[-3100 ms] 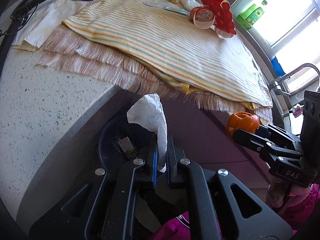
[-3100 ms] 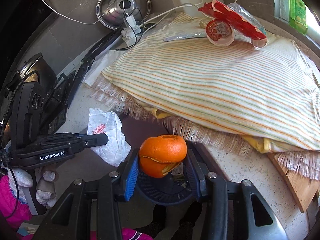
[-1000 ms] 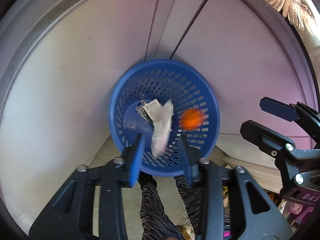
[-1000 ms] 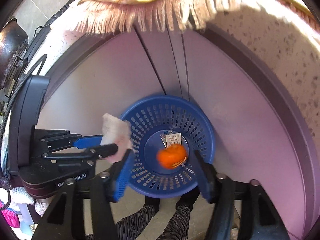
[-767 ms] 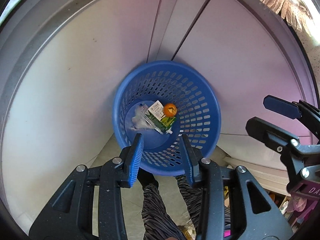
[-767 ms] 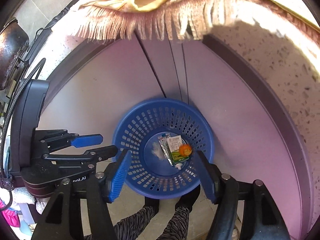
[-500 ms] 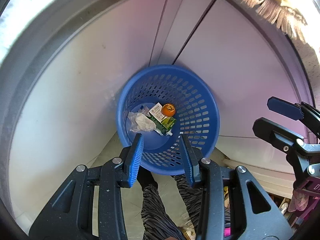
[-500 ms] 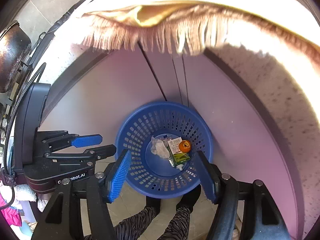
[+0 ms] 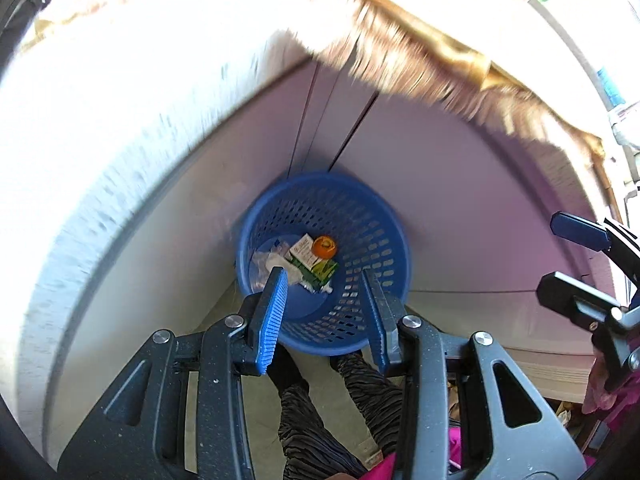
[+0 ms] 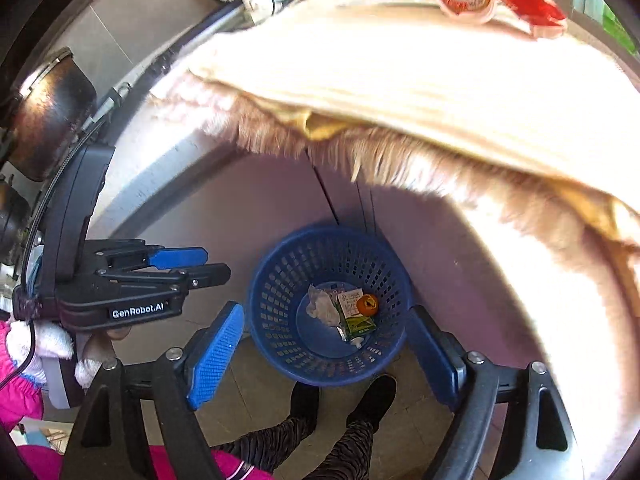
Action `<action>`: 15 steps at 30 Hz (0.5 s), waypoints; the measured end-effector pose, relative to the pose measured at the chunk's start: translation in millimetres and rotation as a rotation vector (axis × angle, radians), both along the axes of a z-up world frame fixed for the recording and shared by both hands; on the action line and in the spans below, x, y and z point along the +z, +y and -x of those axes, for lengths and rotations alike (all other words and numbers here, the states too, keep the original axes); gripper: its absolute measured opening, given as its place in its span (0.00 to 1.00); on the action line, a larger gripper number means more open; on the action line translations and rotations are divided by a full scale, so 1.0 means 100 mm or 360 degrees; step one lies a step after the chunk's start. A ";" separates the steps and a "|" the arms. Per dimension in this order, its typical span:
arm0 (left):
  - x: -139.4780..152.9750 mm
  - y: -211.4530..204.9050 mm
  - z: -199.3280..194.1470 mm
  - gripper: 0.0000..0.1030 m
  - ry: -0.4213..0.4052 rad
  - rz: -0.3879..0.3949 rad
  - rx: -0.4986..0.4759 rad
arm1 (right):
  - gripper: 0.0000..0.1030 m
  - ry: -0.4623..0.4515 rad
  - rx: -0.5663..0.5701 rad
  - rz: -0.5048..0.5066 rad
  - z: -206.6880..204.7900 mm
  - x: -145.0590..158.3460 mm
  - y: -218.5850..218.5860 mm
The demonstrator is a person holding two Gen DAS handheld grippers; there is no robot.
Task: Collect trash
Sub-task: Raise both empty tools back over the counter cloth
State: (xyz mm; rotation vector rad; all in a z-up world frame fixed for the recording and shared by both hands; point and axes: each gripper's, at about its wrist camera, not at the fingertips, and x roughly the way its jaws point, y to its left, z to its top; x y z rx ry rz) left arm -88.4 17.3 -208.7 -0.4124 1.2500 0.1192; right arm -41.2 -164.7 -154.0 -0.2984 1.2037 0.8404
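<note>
Open air above the blue basket (image 10: 276, 304), fringed cloth (image 10: 400, 92) overhanging the counter edge, cabinet doors (image 9: 460, 200) close behind

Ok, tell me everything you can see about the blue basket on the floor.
The blue basket is round, looks like plastic, with walls pierced by rows of small rectangular holes, a solid bottom and a smooth rim. It stands upright on the tiled floor against the cabinet doors below the counter. Inside lie a crumpled white tissue, an orange peel and a green and white packet, close together on the bottom. The person's dark shoes stand just in front of it. Neither hand-held gripper touches it.
</note>
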 end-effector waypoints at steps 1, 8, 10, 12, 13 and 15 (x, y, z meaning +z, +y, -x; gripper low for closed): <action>0.06 0.01 0.00 0.36 -0.0017 0.0001 -0.0003 | 0.83 -0.0008 -0.0005 -0.0013 -0.02 0.06 -0.03; 0.52 0.01 -0.10 0.36 -0.0156 -0.0007 -0.0023 | 0.83 -0.0079 -0.0062 -0.0110 -0.19 0.46 -0.25; 0.65 0.01 -0.15 0.36 -0.0199 -0.0010 -0.0028 | 0.83 -0.0104 -0.0082 -0.0135 -0.27 0.57 -0.31; 0.77 0.00 -0.23 0.36 -0.0244 -0.0011 -0.0030 | 0.83 -0.0136 -0.0104 -0.0154 -0.36 0.68 -0.37; 0.83 0.00 -0.28 0.36 -0.0266 -0.0013 -0.0029 | 0.84 -0.0152 -0.0117 -0.0162 -0.42 0.73 -0.40; 0.94 0.01 -0.37 0.36 -0.0308 -0.0013 -0.0023 | 0.84 -0.0179 -0.0136 -0.0180 -0.52 0.83 -0.45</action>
